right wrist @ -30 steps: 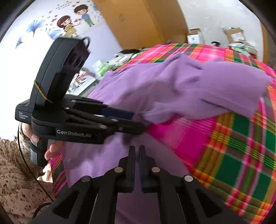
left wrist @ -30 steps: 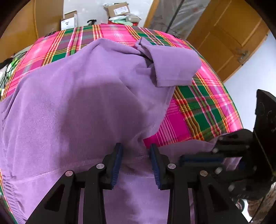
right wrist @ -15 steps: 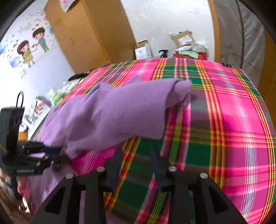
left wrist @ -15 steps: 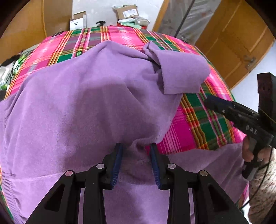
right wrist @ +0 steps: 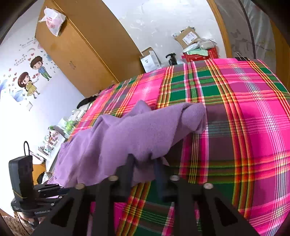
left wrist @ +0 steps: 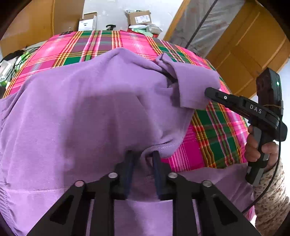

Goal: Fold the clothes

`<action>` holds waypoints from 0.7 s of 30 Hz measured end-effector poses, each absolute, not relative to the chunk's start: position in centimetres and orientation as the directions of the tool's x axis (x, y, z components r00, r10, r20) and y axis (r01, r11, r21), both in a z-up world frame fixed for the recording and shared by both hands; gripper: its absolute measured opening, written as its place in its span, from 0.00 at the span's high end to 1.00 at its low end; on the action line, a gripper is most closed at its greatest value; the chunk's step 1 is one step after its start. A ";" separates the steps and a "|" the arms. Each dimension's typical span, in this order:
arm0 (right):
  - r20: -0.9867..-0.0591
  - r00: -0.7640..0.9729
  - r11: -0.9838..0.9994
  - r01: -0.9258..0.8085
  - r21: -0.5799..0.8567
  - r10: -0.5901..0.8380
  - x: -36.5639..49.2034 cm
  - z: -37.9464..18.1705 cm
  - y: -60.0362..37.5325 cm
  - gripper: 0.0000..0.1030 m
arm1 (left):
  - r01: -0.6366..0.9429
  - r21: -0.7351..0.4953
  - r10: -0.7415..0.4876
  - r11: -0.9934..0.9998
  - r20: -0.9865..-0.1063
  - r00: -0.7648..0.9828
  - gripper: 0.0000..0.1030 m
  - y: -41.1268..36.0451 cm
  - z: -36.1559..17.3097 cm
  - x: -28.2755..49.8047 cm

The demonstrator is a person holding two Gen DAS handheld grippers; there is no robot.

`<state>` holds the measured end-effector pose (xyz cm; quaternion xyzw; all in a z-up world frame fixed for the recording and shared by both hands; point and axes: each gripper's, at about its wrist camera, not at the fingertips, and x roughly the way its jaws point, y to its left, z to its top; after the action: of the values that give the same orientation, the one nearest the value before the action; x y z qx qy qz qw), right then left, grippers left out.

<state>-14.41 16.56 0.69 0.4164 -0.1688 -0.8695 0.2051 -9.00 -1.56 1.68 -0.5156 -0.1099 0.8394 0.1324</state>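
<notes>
A purple garment lies spread over a table with a pink and green plaid cloth. Its short sleeve is folded over at the right. My left gripper is open, its fingers either side of a fold at the garment's near hem. My right gripper is open, its fingertips at the edge of the sleeve. The right gripper also shows in the left wrist view, touching the sleeve's end. The left gripper shows at the lower left of the right wrist view.
Cardboard boxes and clutter stand beyond the table's far edge. Wooden doors are at the right, a wooden cupboard at the left. Small items crowd a shelf left of the table. Bare plaid cloth lies right of the garment.
My right gripper let go of the near hem, opened, and moved up to the sleeve's end. My left gripper stayed open at the hem fold.
</notes>
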 end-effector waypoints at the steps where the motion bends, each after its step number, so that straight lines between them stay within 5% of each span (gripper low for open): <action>1: -0.648 -0.576 -0.858 0.217 0.466 -0.498 -14.3 0.9 16.7 0.89 | -0.107 -0.328 0.340 -0.939 -0.834 -0.434 0.85 -1.5 1.6 -9.0; 21: -0.496 -0.824 -0.876 0.002 0.482 -0.274 -12.1 7.0 25.3 0.94 | -0.069 -0.404 0.388 -0.912 -0.799 -0.460 0.92 -2.7 1.4 -9.0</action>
<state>-12.14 25.34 6.98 0.2871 -0.2371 -0.9251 0.0748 -9.04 -2.71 1.39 -0.5015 -0.1591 0.8394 0.1363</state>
